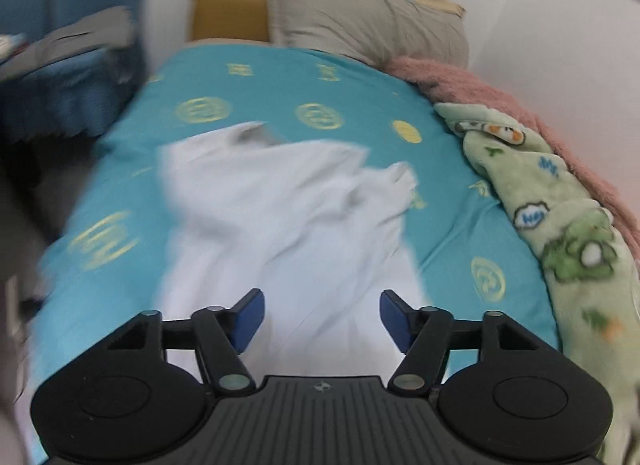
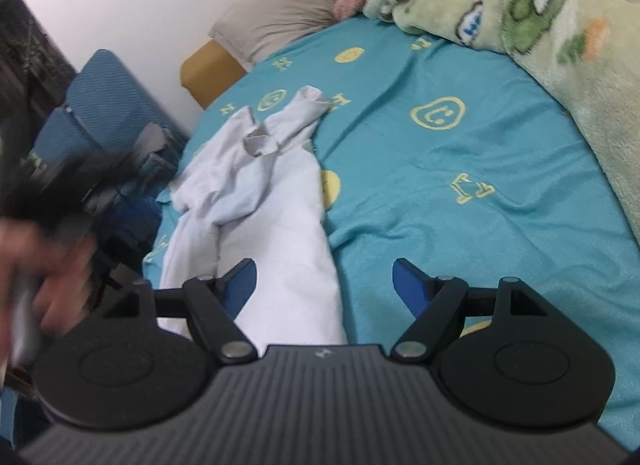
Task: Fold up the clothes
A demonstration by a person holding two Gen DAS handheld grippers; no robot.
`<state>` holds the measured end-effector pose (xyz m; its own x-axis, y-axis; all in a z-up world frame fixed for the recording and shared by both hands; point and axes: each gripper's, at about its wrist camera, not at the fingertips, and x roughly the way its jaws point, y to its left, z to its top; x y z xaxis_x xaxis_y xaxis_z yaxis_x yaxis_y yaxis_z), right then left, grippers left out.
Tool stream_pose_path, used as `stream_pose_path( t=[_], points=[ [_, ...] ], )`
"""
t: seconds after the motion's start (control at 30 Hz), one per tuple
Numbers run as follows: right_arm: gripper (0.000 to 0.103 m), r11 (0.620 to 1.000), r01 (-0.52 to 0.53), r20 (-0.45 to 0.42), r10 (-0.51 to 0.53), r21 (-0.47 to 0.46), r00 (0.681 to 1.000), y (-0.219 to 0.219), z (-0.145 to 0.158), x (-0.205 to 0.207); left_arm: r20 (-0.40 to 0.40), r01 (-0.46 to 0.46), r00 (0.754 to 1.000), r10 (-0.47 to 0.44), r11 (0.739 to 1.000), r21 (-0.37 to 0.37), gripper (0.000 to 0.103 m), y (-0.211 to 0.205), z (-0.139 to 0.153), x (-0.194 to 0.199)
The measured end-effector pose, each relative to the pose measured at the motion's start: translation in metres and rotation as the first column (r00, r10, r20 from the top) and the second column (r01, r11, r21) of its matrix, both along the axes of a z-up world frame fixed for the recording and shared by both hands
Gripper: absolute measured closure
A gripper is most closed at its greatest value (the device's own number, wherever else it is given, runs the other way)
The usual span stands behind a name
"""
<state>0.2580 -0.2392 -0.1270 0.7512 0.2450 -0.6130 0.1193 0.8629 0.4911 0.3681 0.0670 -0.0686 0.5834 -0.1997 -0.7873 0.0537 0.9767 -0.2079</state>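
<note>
Your white garment (image 1: 280, 217) lies crumpled on the turquoise bedsheet (image 1: 348, 105), long axis running from your grippers toward the beige pillow (image 1: 360, 13) at the head end. Its grey collar (image 2: 260, 141) points toward the pillow; one sleeve (image 2: 304, 105) sticks out past the collar, also toward the pillow. In the right wrist view the garment sits toward the sheet's edge on the blue chair (image 2: 108, 105) side, bunched and creased along its length. The left wrist view is motion-blurred, so fold detail is unclear there.

Your left gripper (image 1: 322, 319) hangs over the garment's near end, blue pads (image 1: 250, 317) spread wide, nothing between them. Your right gripper (image 2: 324, 285) also has its jaws apart and empty; its one pad is over the garment's near end, the other over bare sheet. A blurred hand (image 2: 48, 265) shows on the chair side of the garment.

The sheet has yellow smiley faces and block-letter shapes; none can be read as words. A green cartoon fleece blanket (image 2: 540, 17) lies on the far side of the sheet from the garment, a pink fuzzy blanket (image 1: 480, 93) behind it. Blue writing on the fleece's speech bubbles is too blurred to read.
</note>
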Motion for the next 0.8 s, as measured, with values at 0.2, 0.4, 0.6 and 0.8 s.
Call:
stream_pose_path(
  t=[0.2, 0.4, 0.6, 0.8],
  points=[
    [0.026, 0.998, -0.031, 0.041, 0.033, -0.055, 0.999, 0.006, 0.011, -0.016, -0.125, -0.081, 0.989, 0.075, 0.995, -0.049, 0.029, 0.127, 0.000, -0.128],
    [0.026, 0.991, -0.081, 0.023, 0.084, -0.111, 0.996, 0.014, 0.017, -0.043, -0.184, -0.012, 0.983, -0.029, 0.975, -0.220, 0.029, 0.212, -0.024, -0.191],
    [0.026, 0.989, -0.062, 0.025, 0.066, -0.131, 0.997, 0.017, 0.029, -0.067, -0.171, 0.094, 0.974, -0.149, 0.952, -0.290, 0.032, 0.228, -0.066, -0.232],
    [0.026, 0.983, -0.052, 0.006, 0.054, -0.176, 0.999, 0.026, 0.025, -0.066, -0.165, 0.056, 0.979, -0.123, 0.931, -0.360, 0.035, 0.242, -0.101, -0.247]
  ],
)
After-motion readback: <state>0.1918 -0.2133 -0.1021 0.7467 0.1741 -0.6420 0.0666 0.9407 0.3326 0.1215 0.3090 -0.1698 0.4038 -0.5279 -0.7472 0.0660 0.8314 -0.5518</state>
